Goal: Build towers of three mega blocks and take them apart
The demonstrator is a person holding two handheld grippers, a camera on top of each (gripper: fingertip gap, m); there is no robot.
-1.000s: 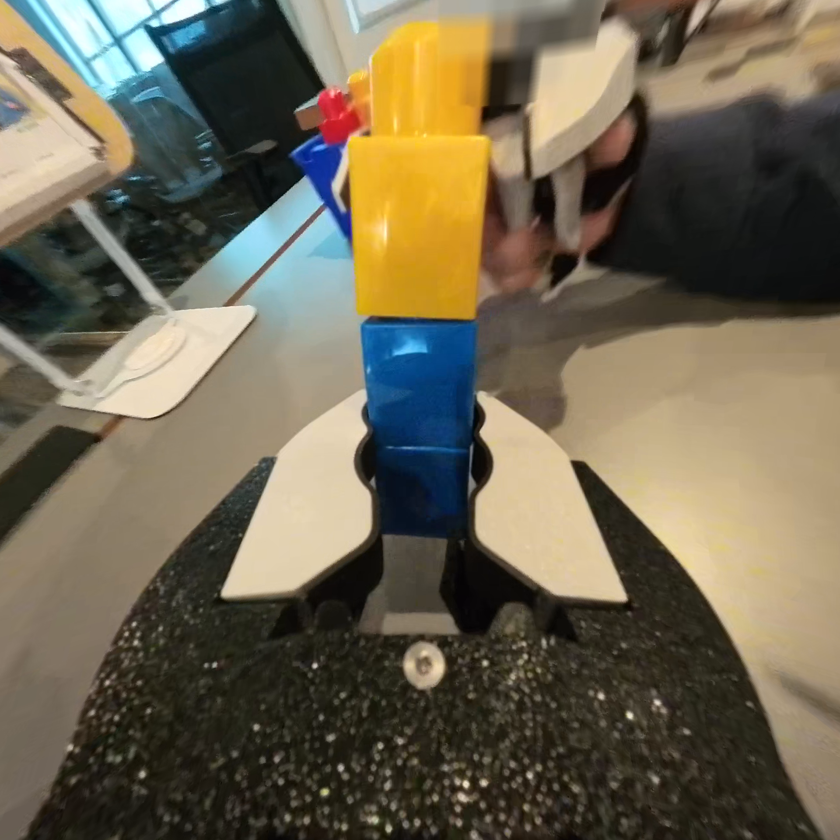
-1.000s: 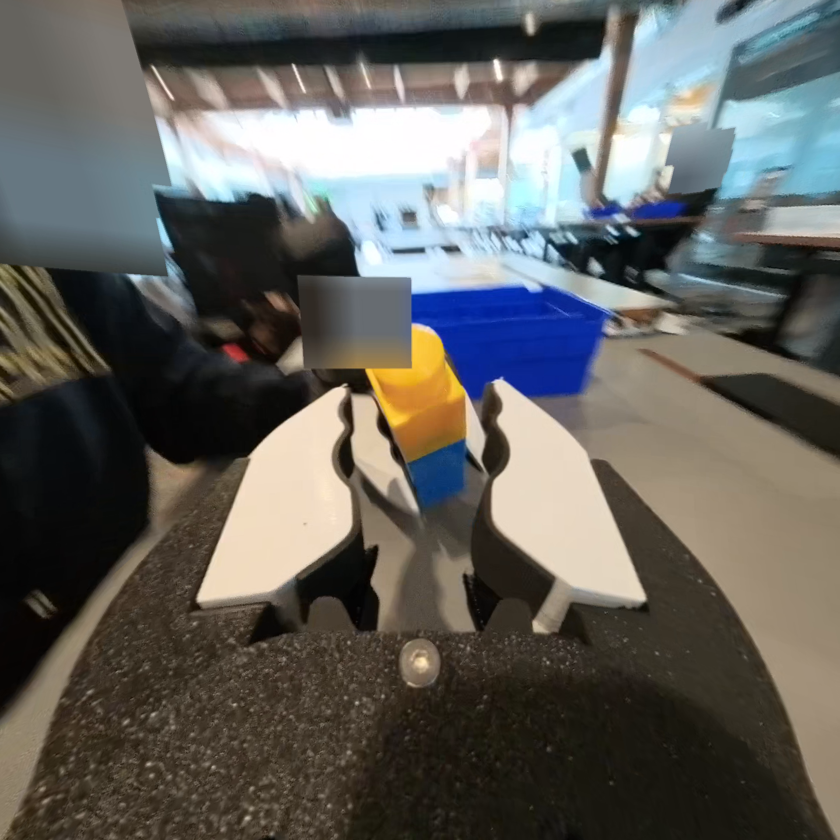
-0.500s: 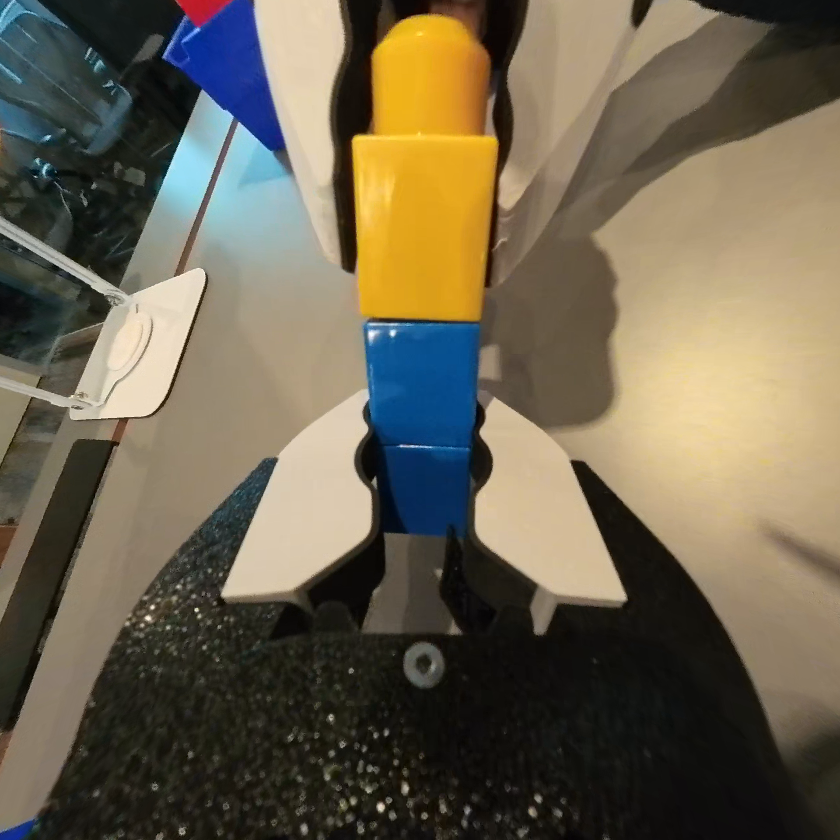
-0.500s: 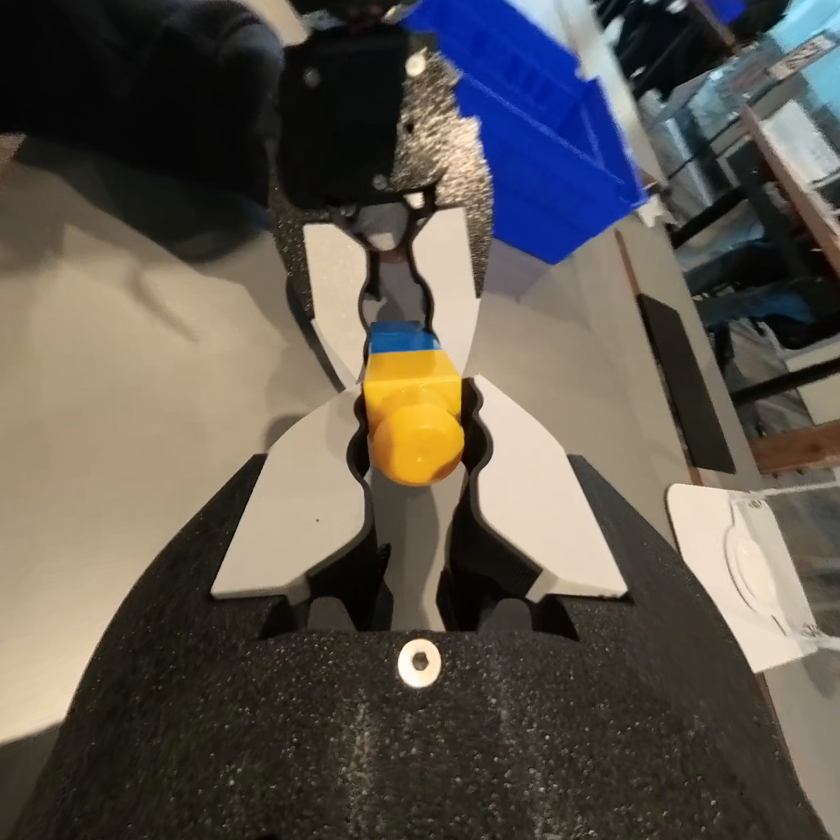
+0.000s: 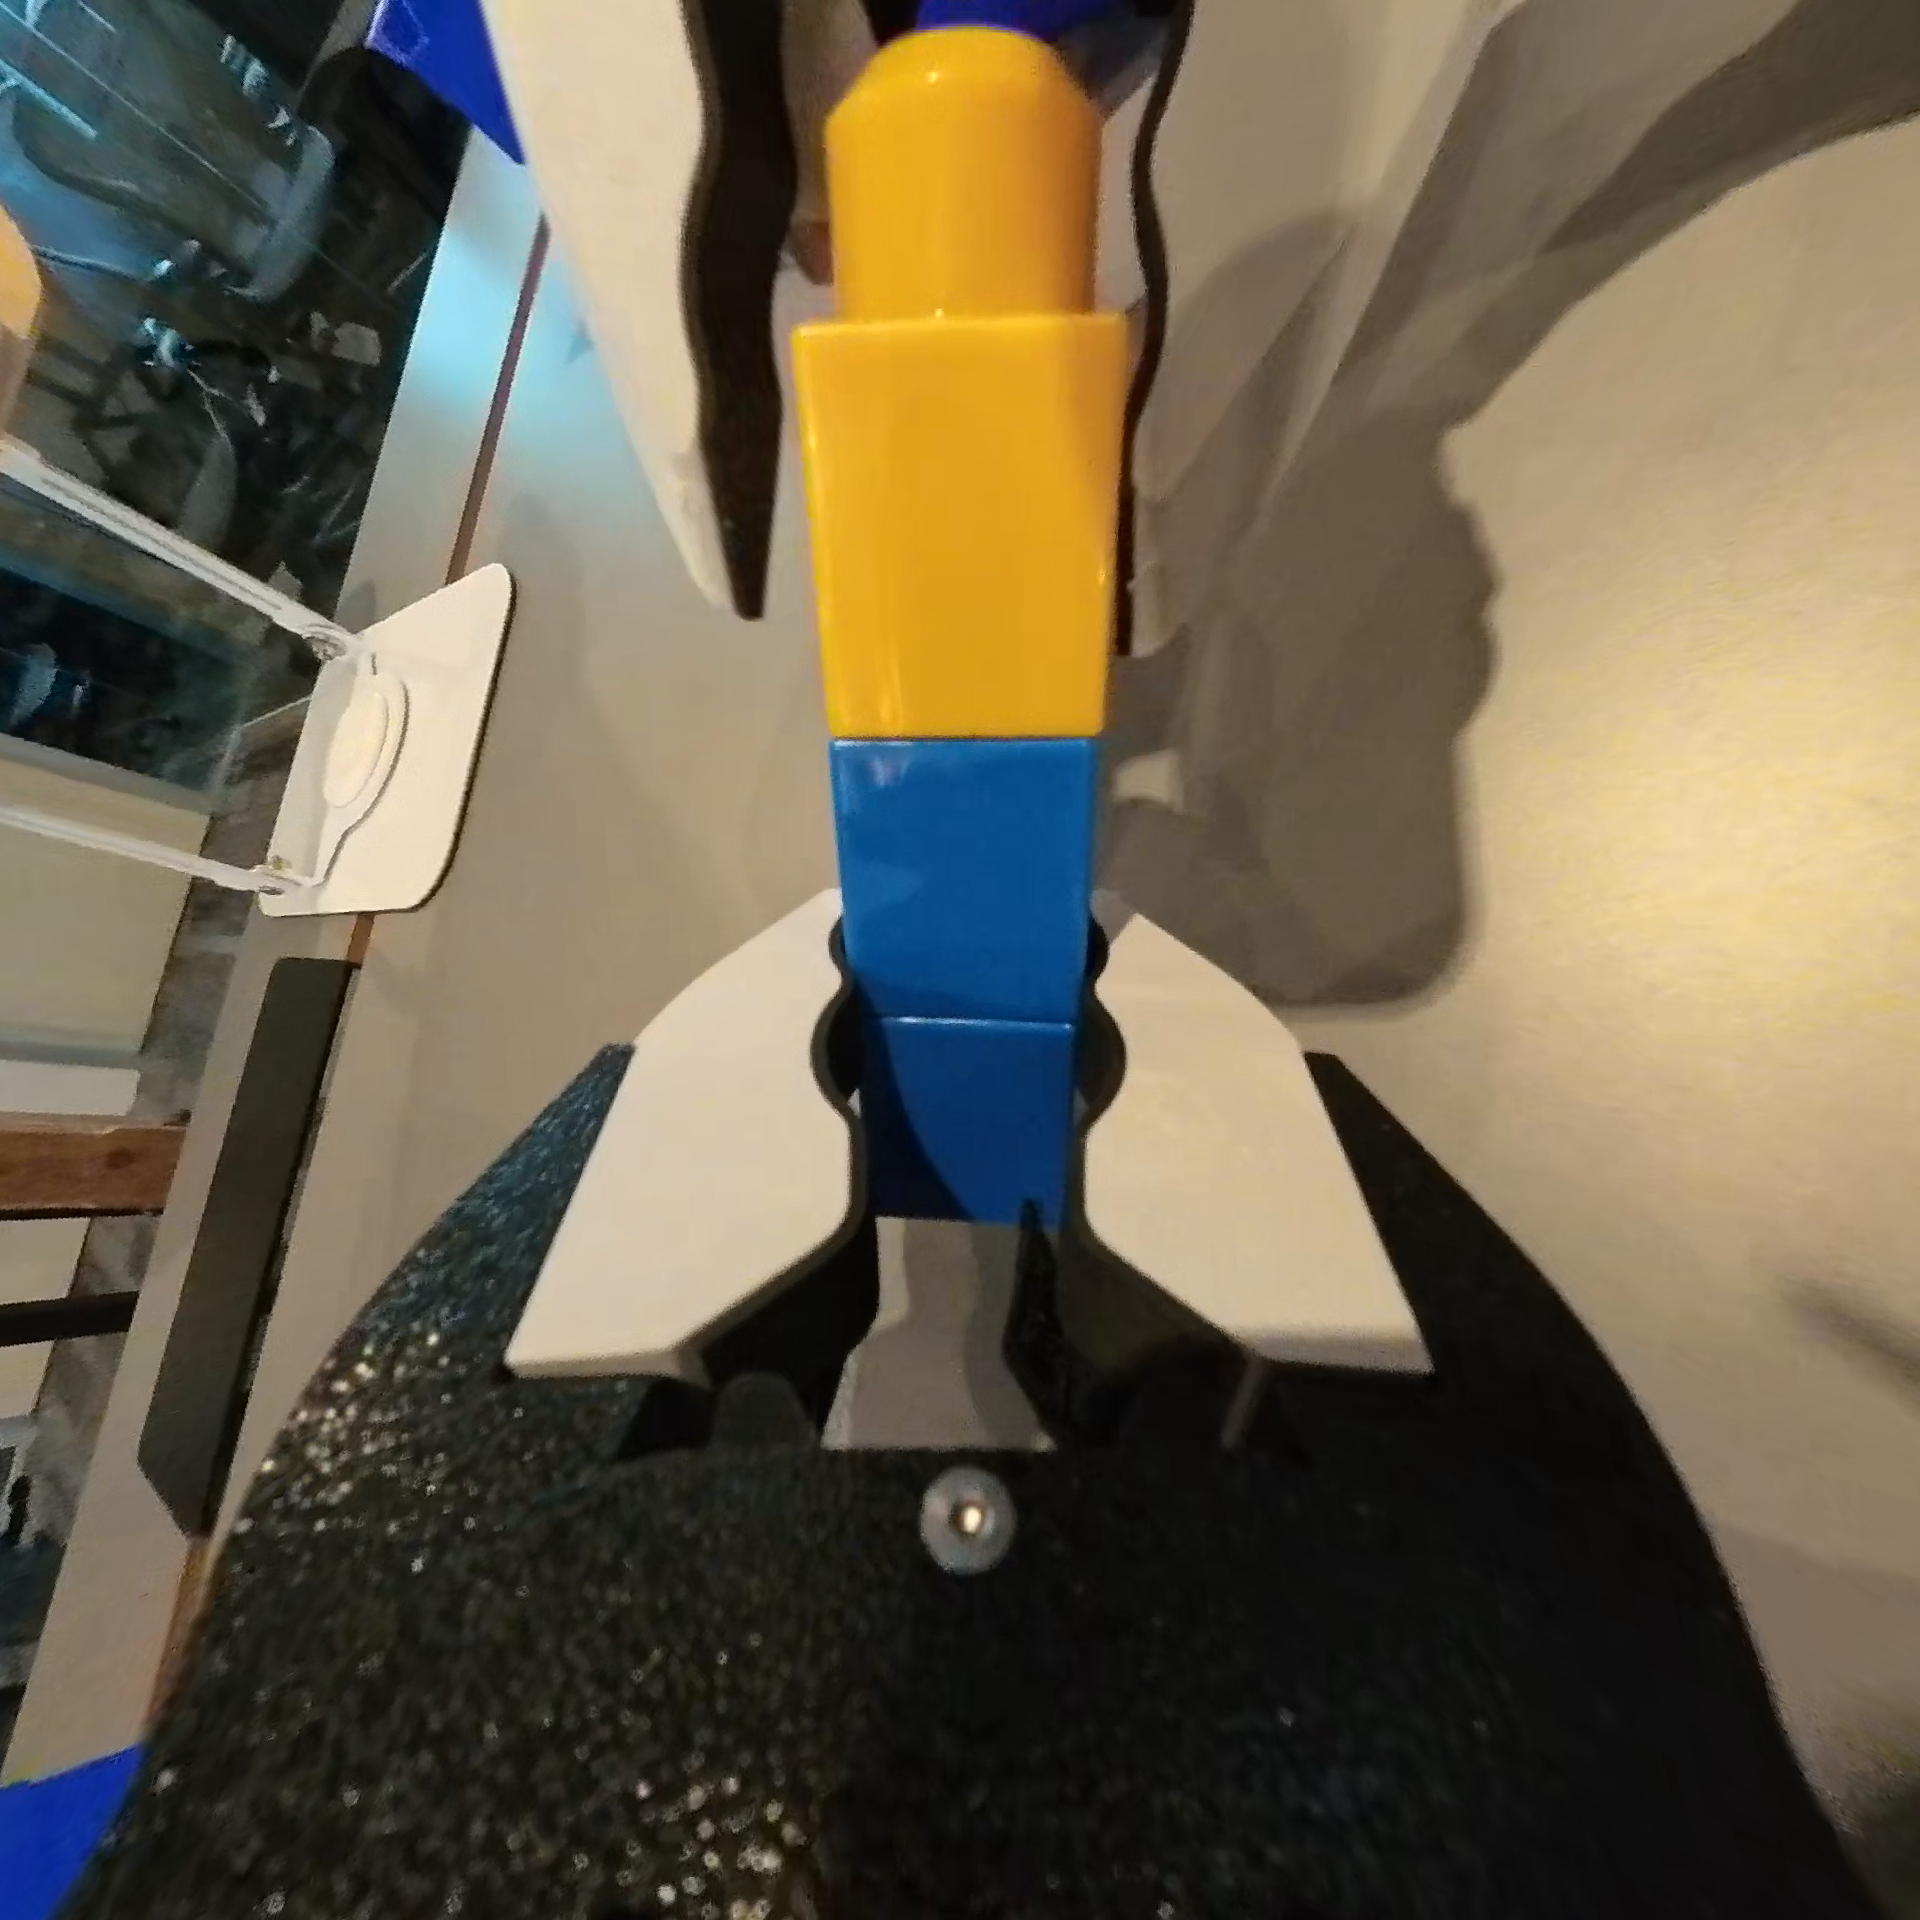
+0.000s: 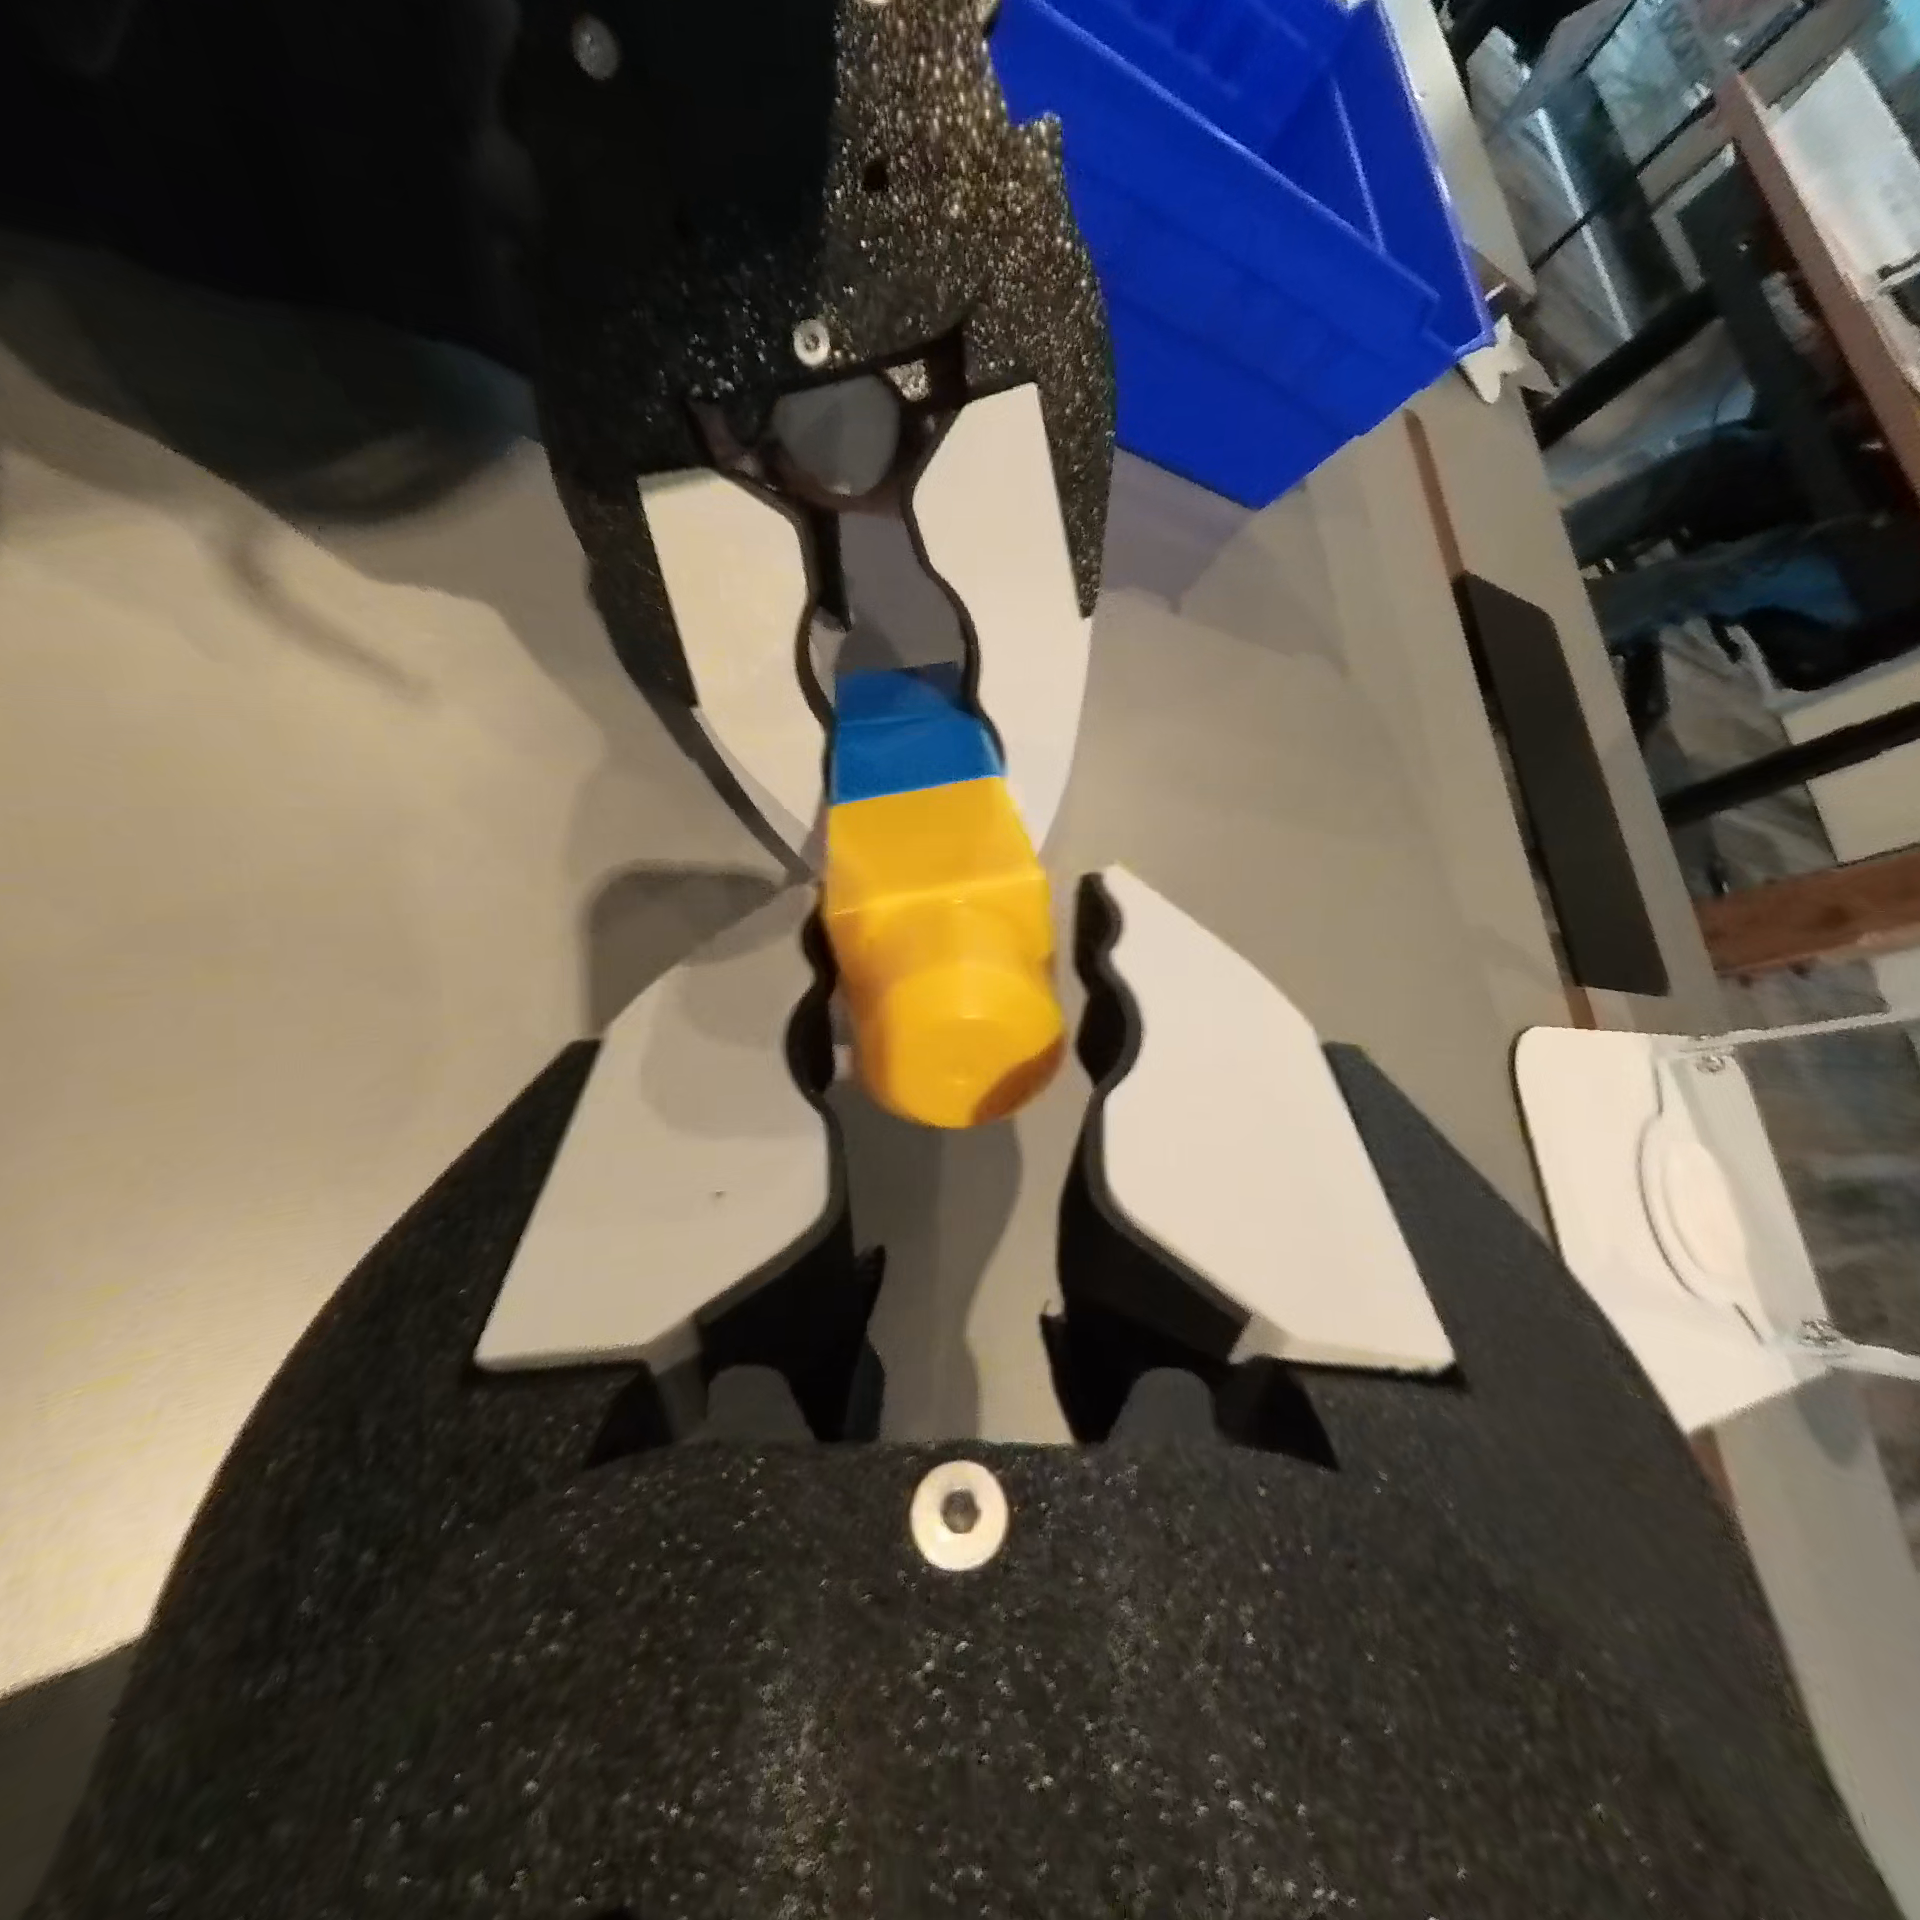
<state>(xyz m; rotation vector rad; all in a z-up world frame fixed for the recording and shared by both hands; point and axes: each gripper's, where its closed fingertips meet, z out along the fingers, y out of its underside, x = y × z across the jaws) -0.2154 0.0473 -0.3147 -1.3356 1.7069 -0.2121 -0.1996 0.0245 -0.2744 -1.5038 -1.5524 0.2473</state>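
Observation:
A tower of two blue blocks (image 5: 961, 862) with a yellow block (image 5: 961, 520) on top lies sideways in the air above the grey table (image 5: 1558, 935). My left gripper (image 5: 966, 935) is shut on the blue end of the tower. In the right wrist view the tower points at the camera, yellow block (image 6: 925, 894) nearest and blue (image 6: 904, 743) behind it. My right gripper (image 6: 951, 935) stands around the yellow block with its jaws open. A gap shows between its right pad (image 6: 1101, 966) and the block. Its white fingers (image 5: 623, 312) also flank the yellow block in the left wrist view.
A blue bin (image 6: 1247, 239) stands on the table beyond the left gripper. A white stand base with clear legs (image 5: 395, 748) sits at the table's edge, also in the right wrist view (image 6: 1662, 1195). A black strip (image 6: 1548, 779) lies along that edge. Left tips to right tips: about 5 centimeters.
My right gripper came in from the front and closed around the yellow block, then its jaws widened again. The yellow block stays on the tower. My left gripper has kept its hold on the blue blocks.

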